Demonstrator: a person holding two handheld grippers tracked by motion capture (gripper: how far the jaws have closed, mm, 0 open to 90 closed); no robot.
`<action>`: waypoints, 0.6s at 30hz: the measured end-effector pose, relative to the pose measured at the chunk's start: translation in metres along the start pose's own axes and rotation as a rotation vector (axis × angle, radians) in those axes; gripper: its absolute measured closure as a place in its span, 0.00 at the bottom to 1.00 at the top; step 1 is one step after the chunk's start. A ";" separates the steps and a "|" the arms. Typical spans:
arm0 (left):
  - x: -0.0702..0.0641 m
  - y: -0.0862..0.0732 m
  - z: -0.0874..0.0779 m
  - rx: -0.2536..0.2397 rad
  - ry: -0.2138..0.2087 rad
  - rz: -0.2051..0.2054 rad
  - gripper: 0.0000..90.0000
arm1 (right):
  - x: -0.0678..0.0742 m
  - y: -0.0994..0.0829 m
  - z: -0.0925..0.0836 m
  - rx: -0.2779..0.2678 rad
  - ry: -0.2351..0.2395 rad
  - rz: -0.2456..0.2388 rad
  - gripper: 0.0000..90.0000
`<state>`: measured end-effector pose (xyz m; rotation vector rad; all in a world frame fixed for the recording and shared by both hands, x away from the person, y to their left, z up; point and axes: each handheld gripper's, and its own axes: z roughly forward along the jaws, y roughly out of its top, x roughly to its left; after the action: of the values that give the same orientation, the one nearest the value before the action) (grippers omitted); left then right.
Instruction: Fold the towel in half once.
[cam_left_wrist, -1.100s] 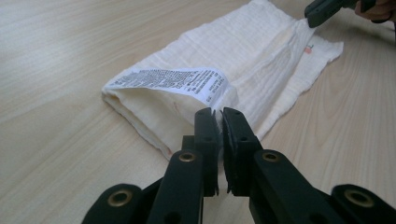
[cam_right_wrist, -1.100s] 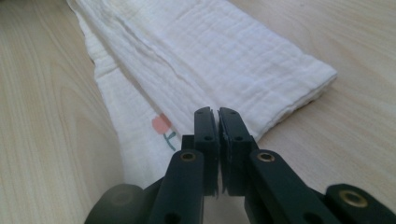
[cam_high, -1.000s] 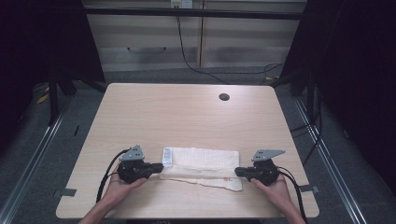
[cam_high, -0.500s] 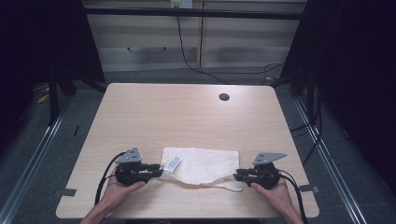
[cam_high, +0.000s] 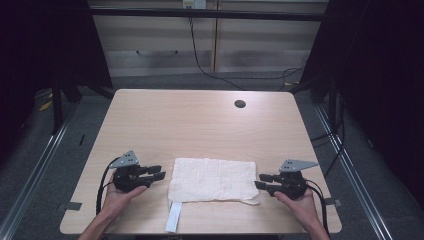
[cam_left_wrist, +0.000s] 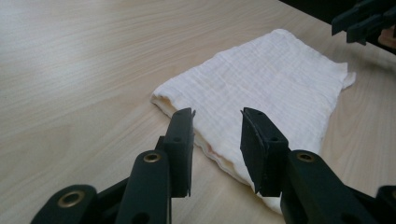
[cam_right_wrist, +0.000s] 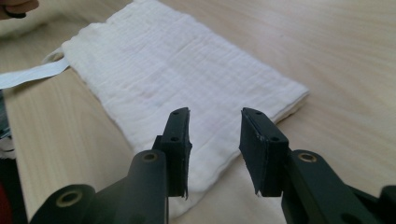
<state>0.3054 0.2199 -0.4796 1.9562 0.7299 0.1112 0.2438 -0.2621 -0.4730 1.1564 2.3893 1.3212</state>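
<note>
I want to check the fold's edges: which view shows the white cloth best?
The high view: the whole folded white cloth lies flat between both grippers, its strap trailing toward the near edge. The left gripper view shows one end close up; the right gripper view shows the other end.

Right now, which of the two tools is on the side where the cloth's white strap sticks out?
The left tool: the white strap trails from the cloth at its end; the right tool faces the plain end.

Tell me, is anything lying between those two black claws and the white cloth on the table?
Nothing visible. The left gripper and right gripper sit at opposite ends of the folded white cloth with jaws open, having just been opening. Between each and the cloth there is bare table at most.
</note>
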 end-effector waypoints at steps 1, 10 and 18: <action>0.000 0.003 0.003 0.006 0.001 0.005 0.72 | -0.002 0.003 0.000 -0.003 -0.011 0.001 0.70; 0.002 0.020 0.047 0.098 -0.011 0.048 0.85 | -0.034 0.031 0.032 0.040 -0.036 -0.004 0.78; -0.003 0.009 0.067 0.161 -0.021 0.055 0.87 | -0.055 0.039 0.059 0.060 -0.054 0.020 0.76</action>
<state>0.3325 0.1627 -0.5046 2.1283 0.6892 0.0674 0.3308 -0.2510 -0.4884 1.2190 2.4005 1.2159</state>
